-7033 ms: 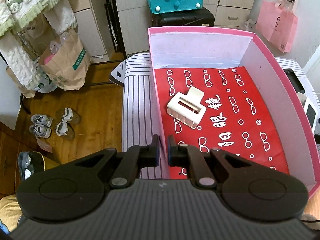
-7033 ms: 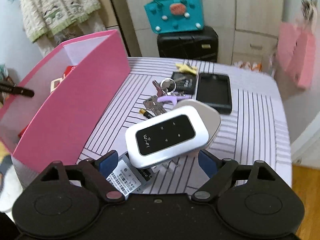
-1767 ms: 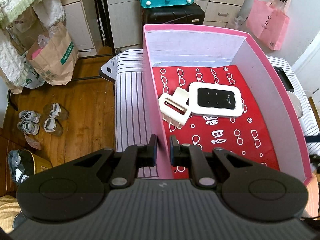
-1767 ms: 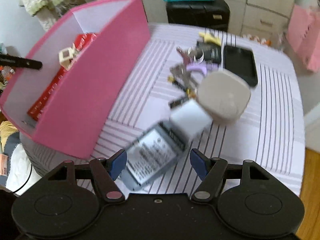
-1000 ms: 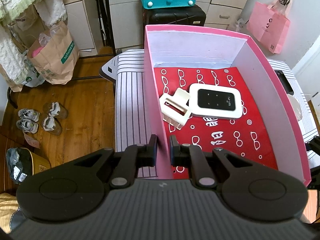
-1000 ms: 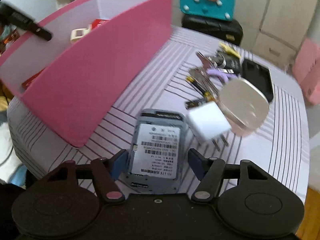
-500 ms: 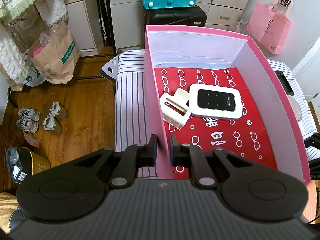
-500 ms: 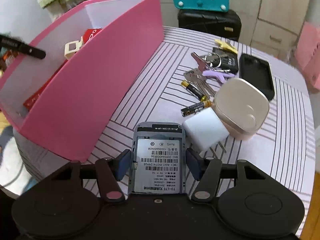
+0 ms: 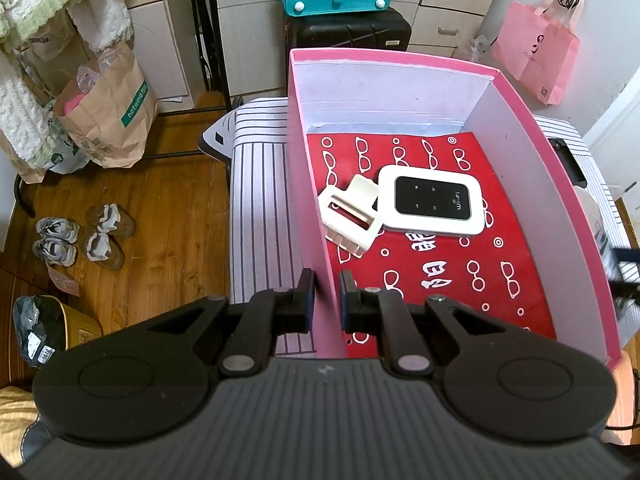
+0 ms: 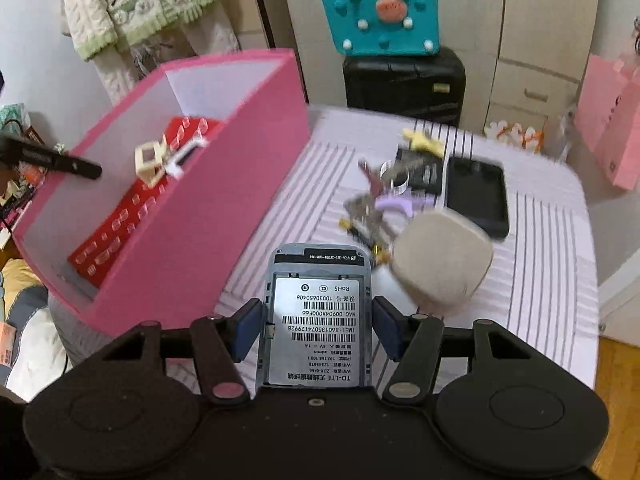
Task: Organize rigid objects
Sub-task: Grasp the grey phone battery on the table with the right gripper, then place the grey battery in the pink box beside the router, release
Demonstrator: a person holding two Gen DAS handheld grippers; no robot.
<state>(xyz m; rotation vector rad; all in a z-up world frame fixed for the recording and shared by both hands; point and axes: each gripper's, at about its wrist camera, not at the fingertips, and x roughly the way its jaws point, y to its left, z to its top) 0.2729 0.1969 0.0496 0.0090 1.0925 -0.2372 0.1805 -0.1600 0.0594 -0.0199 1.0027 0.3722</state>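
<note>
In the left wrist view, the left hand-held gripper (image 9: 323, 294) is pinching the near left wall of the pink box (image 9: 298, 168), one finger outside and one inside it. The box sits on a striped surface (image 9: 256, 184) and has a red sheet printed with white glasses on its floor. On that sheet lie a cream hair claw clip (image 9: 350, 218) and, touching its right side, a white Wi-Fi router (image 9: 432, 205) lying face up with its dark panel showing. In the right wrist view, the same pink box (image 10: 224, 208) stands at the left of the striped surface (image 10: 540, 248), with the clip (image 10: 150, 162) visible inside it. The right hand-held gripper (image 10: 318, 330) has its blue pads pressed against both long sides of a grey device back cover (image 10: 318, 312), label side up, and holds it above the surface. To the right of the cover, much blurred, are a beige rounded case (image 10: 440, 266), a bunch of keys (image 10: 372, 204) with a lilac piece, and farther back a black phone (image 10: 476, 196). Beyond the surface stand a black suitcase (image 10: 404, 82) with a teal bag (image 10: 380, 20) on top.
</note>
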